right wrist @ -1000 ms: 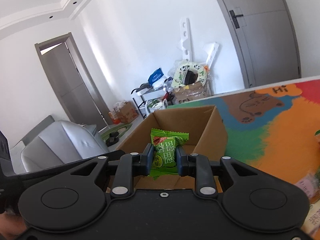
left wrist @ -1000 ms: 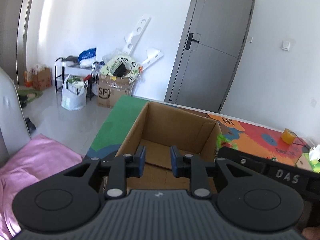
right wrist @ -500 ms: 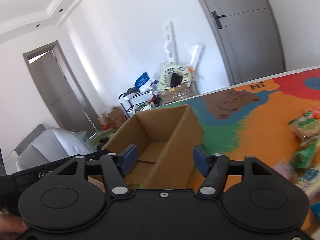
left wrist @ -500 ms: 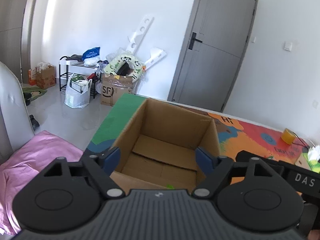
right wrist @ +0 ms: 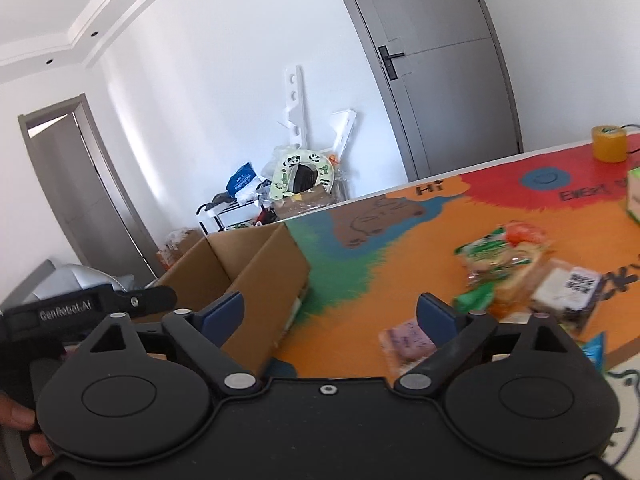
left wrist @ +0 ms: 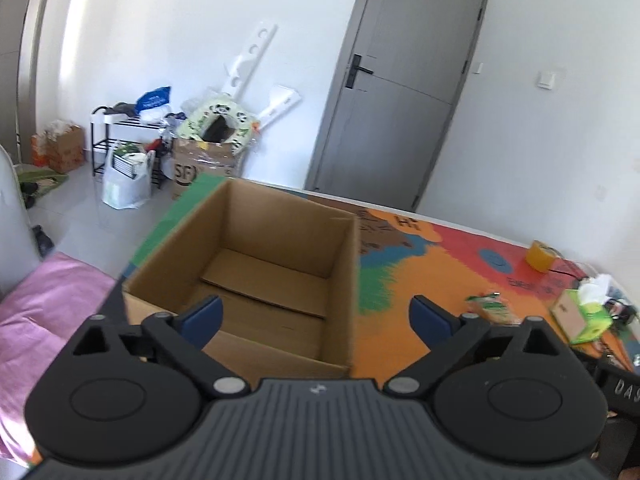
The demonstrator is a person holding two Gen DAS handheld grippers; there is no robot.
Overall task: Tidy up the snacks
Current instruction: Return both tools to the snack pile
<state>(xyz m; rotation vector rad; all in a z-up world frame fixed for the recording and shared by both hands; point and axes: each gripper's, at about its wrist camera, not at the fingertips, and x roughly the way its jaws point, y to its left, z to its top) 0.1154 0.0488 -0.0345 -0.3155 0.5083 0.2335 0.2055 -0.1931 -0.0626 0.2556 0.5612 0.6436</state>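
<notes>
An open cardboard box (left wrist: 256,268) stands on the colourful mat (left wrist: 432,264); it also shows in the right wrist view (right wrist: 256,268). My left gripper (left wrist: 316,316) is open and empty, above the box's near right corner. My right gripper (right wrist: 328,312) is open and empty, to the right of the box. Several wrapped snacks lie on the mat: a sandwich pack (right wrist: 504,256), a green packet (right wrist: 476,298), a pink packet (right wrist: 408,340) and a dark-labelled pack (right wrist: 568,288). One green-topped snack (left wrist: 490,306) shows in the left wrist view. The box's near floor is hidden.
A yellow tape roll (right wrist: 610,142) and a green tissue box (left wrist: 580,314) sit at the far right of the mat. The mat's edge runs behind the box, with floor clutter (left wrist: 208,148) and a grey door (left wrist: 400,96) beyond. A pink cloth (left wrist: 48,300) lies at the left.
The right gripper opened and let go of the green snack over the box, then swung right toward the snacks. The left gripper opened wide and shifted right.
</notes>
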